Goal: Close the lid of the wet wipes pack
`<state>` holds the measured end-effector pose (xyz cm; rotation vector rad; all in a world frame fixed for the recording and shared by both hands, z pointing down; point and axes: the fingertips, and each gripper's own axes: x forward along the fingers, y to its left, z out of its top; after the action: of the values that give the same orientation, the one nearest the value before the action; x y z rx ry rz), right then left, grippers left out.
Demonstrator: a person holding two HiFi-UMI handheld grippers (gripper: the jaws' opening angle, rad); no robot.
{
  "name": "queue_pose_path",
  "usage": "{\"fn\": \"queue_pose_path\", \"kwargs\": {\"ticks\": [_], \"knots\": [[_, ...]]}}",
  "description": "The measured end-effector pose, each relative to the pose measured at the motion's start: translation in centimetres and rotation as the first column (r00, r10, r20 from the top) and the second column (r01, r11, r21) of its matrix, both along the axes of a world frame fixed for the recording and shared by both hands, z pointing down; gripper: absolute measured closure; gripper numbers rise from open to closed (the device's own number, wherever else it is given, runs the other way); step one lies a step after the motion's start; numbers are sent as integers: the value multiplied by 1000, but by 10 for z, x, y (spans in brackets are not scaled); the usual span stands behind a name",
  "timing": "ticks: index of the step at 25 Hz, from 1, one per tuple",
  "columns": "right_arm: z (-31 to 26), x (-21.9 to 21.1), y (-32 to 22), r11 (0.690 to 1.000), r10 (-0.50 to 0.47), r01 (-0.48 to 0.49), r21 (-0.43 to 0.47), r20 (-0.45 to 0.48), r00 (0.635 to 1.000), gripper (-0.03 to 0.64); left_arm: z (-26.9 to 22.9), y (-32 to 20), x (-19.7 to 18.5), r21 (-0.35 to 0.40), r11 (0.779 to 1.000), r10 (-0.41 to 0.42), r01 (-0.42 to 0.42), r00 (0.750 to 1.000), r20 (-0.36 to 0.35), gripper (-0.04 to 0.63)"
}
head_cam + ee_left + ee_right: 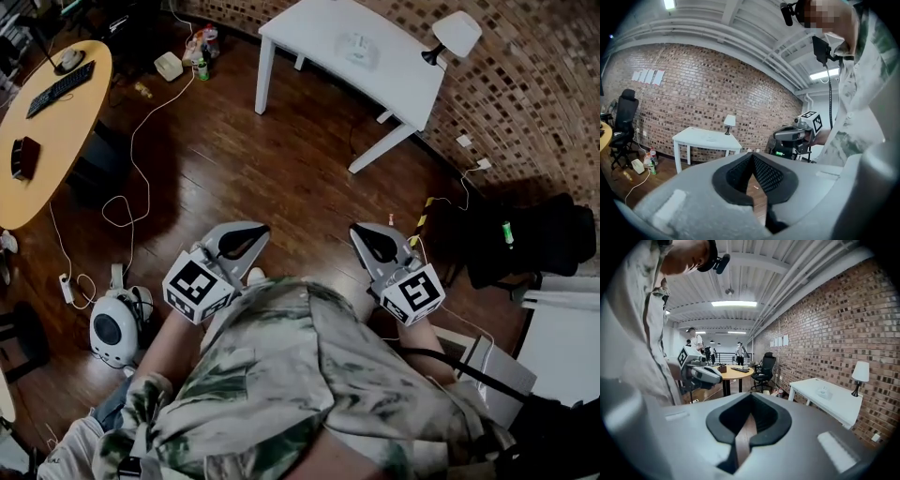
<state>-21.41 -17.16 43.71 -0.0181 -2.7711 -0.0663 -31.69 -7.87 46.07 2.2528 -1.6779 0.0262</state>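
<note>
The wet wipes pack point(361, 49) lies pale and flat on the white table point(309, 28) far ahead, near the brick wall; its lid is too small to make out. It also shows as a small bump, the pack point(824, 392), in the right gripper view. My left gripper point(257, 228) and right gripper point(357, 229) are held close to my body over the wooden floor, well short of the table. Both have their jaws together with nothing between them. The left gripper point(752, 155) faces the table; the right gripper point(751, 396) faces along the wall.
A small lamp point(457, 33) stands on the table's right end. A round wooden table point(56, 122) with a keyboard is at the left. Cables point(131, 178) and a white round device point(114, 328) lie on the floor. Bottles point(200, 58) stand by the wall; dark bags point(539, 234) sit at right.
</note>
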Motion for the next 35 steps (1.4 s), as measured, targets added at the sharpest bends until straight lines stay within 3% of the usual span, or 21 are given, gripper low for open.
{"fn": "queue_pose_path", "kwargs": {"ticks": [10, 20, 24, 28, 35], "knots": [[2, 143, 12, 991, 133, -132, -28, 18, 991, 614, -19, -21, 121, 7, 990, 142, -143, 988, 54, 594], [14, 315, 36, 991, 132, -131, -28, 38, 991, 614, -28, 3, 274, -2, 997, 83, -83, 994, 69, 594], [17, 346, 56, 994, 102, -100, -48, 43, 994, 614, -30, 31, 314, -50, 996, 77, -73, 994, 81, 594], [19, 360, 78, 992, 88, -84, -91, 39, 995, 614, -35, 57, 330, -84, 995, 59, -50, 992, 108, 594], [17, 361, 120, 994, 54, -48, -102, 50, 997, 614, -37, 100, 343, -70, 997, 37, -30, 994, 104, 594]]}}
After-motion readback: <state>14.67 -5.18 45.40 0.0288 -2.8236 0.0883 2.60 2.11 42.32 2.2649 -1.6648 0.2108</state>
